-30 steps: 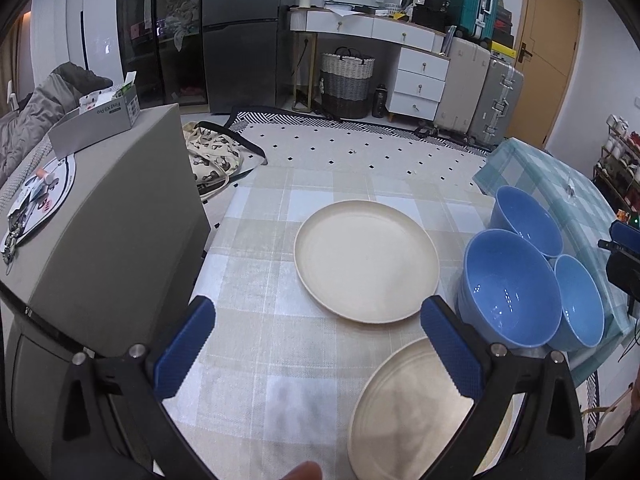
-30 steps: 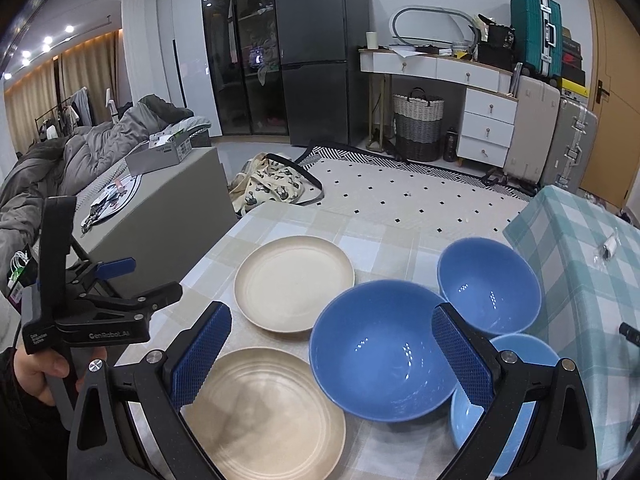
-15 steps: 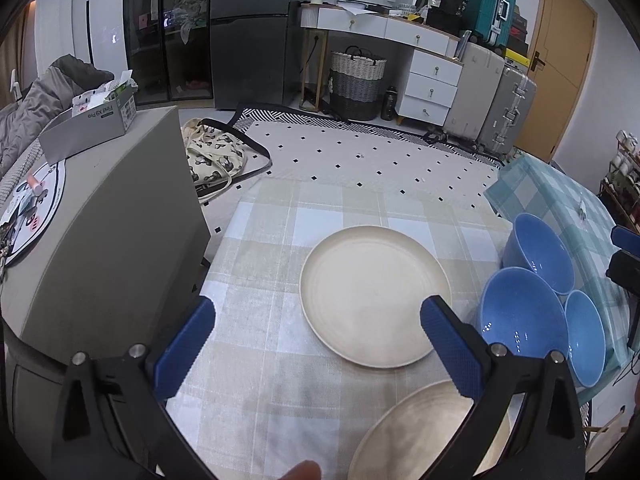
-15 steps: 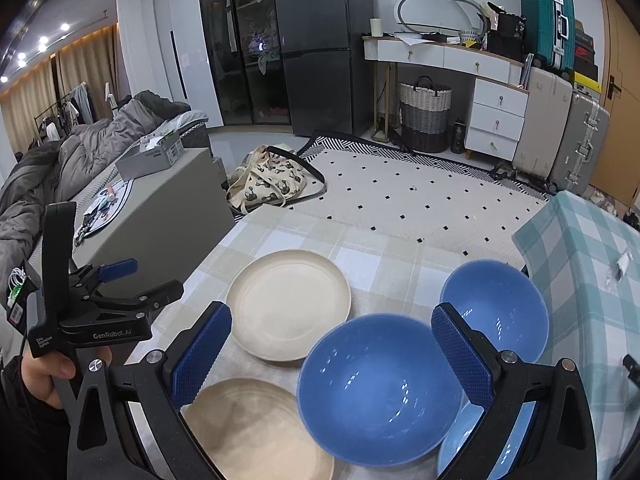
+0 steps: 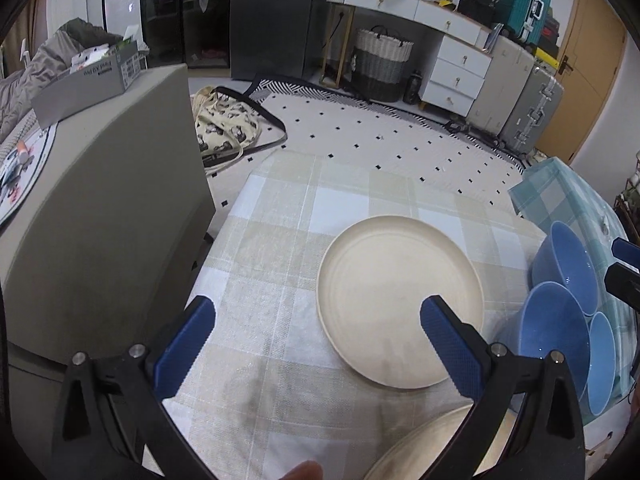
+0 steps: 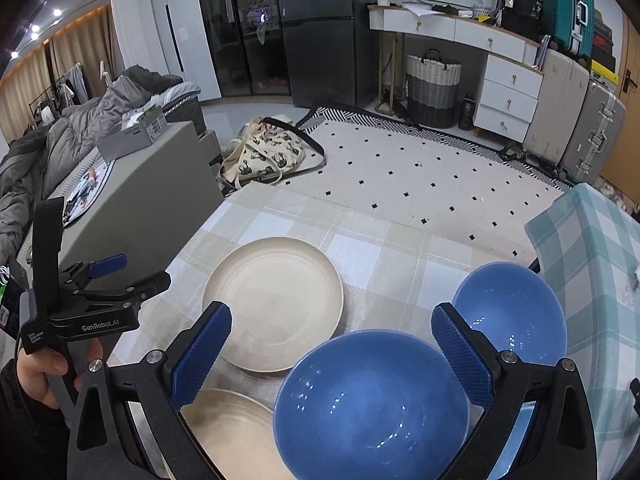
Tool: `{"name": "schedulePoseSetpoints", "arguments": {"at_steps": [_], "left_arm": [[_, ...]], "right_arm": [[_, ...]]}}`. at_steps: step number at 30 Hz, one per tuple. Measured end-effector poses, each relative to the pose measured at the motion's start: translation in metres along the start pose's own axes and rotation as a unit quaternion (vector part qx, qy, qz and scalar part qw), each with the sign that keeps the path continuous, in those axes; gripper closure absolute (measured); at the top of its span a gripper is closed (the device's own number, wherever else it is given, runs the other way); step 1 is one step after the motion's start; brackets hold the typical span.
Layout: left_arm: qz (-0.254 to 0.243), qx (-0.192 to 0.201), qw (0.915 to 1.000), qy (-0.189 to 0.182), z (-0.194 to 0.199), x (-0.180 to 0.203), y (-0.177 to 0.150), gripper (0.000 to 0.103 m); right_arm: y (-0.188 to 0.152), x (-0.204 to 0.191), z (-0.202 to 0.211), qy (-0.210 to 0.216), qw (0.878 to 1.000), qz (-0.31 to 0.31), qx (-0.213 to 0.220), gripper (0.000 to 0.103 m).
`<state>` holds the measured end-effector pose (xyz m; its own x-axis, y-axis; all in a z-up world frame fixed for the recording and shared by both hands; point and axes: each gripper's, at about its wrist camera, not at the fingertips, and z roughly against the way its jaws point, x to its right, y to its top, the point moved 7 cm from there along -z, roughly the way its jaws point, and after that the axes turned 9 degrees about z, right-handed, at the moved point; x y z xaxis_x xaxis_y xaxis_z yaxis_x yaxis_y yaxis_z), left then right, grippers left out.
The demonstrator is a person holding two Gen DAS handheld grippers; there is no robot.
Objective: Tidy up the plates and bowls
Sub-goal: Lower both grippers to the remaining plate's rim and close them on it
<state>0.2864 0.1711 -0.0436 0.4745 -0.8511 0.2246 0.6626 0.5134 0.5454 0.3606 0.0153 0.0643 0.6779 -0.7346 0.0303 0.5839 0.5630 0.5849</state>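
Here the far cream plate (image 5: 400, 304) lies flat on the checked bench (image 5: 280, 216), straight ahead of the left gripper (image 5: 316, 344), whose fingers (image 5: 186, 344) stand wide and hold nothing; its near rim sits between and just beyond the tips. A second cream plate (image 6: 228, 428) lies nearer, toward the right of that view. The large blue bowl (image 6: 372, 404) rests just under the right gripper (image 6: 330, 360), also spread wide and empty, with two more blue bowls (image 6: 516, 312) beside it. Judged from this, the left hand is nearer the plates and the right nearer the bowls
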Motion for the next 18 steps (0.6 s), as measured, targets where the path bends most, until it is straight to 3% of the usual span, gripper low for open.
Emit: {"name": "schedulePoseSetpoints", "arguments": {"at_steps": [18], "left_arm": [[0.010, -0.064, 0.9979, -0.003, -0.050, -0.003, -0.014, 0.003]], "right_arm": [[0.004, 0.009, -0.099, 0.010, 0.996, 0.019, -0.083, 0.002]]}}
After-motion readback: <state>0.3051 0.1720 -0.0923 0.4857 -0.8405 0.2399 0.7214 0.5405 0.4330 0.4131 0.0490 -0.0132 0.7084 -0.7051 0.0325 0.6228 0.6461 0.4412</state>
